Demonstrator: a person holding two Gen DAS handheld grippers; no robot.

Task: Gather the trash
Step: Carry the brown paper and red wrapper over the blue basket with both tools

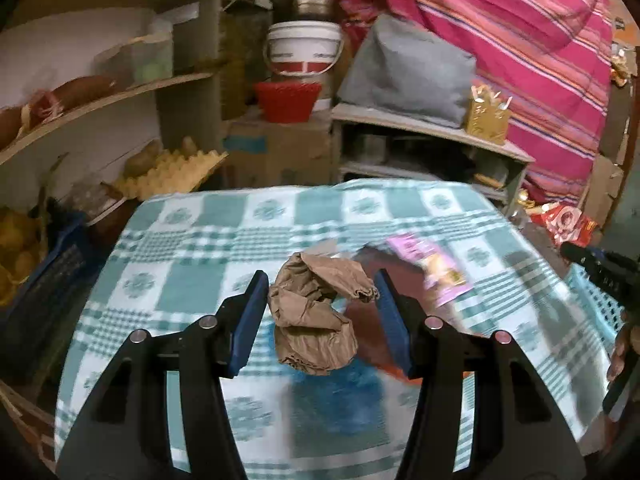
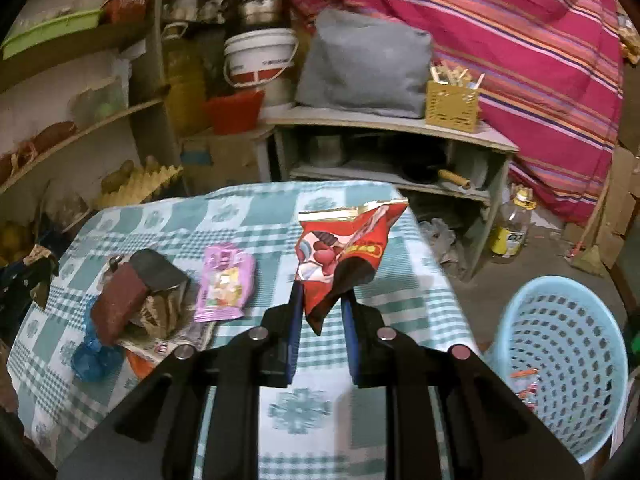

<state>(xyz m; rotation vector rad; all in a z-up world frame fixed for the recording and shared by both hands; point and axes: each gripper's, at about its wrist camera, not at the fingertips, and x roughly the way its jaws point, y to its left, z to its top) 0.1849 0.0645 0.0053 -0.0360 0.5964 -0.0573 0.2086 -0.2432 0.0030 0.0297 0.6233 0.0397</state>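
Note:
My left gripper (image 1: 320,284) holds a crumpled brown paper bag (image 1: 316,316) between its blue pads, above the green-checked tablecloth (image 1: 180,240). My right gripper (image 2: 322,300) is shut on a red snack packet (image 2: 344,248), held up over the table's right side. On the cloth lie a pink wrapper (image 2: 226,282), a dark red-brown packet (image 2: 124,300), crumpled brown paper (image 2: 164,312) and a blue plastic wrapper (image 2: 90,356). The pink wrapper (image 1: 432,268) also shows in the left wrist view. A light blue perforated basket (image 2: 568,360) stands on the floor to the right of the table, with small scraps inside.
Wooden shelves (image 1: 100,96) with egg trays stand at the left. A white bucket (image 1: 304,48), a red basket (image 1: 286,100) and a low grey shelf unit (image 2: 384,128) stand behind the table. A plastic bottle (image 2: 514,224) stands on the floor.

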